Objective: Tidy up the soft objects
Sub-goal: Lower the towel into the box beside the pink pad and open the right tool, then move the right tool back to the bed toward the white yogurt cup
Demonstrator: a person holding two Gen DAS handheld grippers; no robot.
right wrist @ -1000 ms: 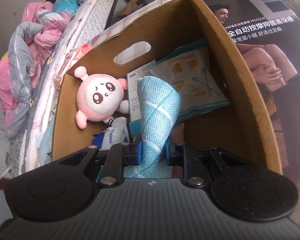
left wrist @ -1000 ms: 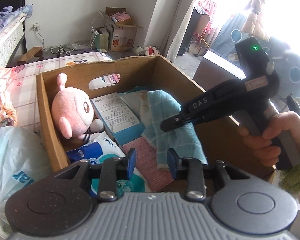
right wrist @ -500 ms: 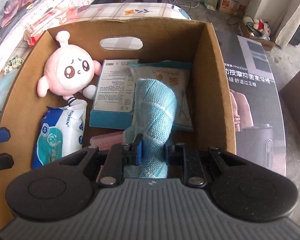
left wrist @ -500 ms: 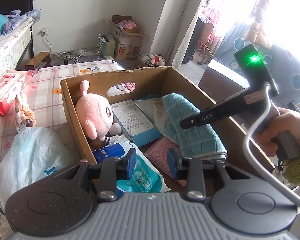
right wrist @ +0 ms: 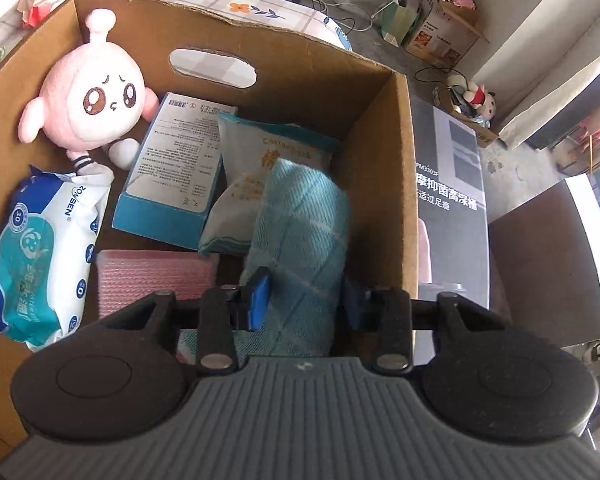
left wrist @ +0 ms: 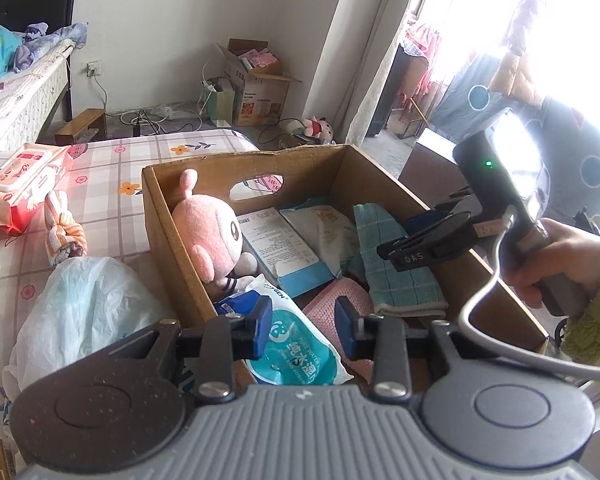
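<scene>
A cardboard box (left wrist: 168, 224) (right wrist: 384, 184) holds a pink plush toy (left wrist: 210, 236) (right wrist: 96, 104), a wet-wipes pack (left wrist: 300, 348) (right wrist: 40, 256), a blue-edged carton (right wrist: 172, 176), a cotton-swab bag (right wrist: 260, 168), a pink cloth (right wrist: 152, 276) and a teal checked towel (left wrist: 396, 268) (right wrist: 304, 232). My right gripper (right wrist: 304, 300) hangs over the box's right side with its jaws open around the towel, which rests in the box. My left gripper (left wrist: 302, 330) is open and empty, above the box's near edge over the wipes pack.
On the checked bedspread left of the box lie a white plastic bag (left wrist: 84, 312), a striped knotted cloth (left wrist: 64, 232) and a pink tissue pack (left wrist: 24, 176). A printed appliance box (right wrist: 452, 208) stands right of the cardboard box. More boxes stand on the floor behind.
My right gripper has opened and let go of the teal towel, which now lies in the box. My left gripper has pulled back and up, staying open.
</scene>
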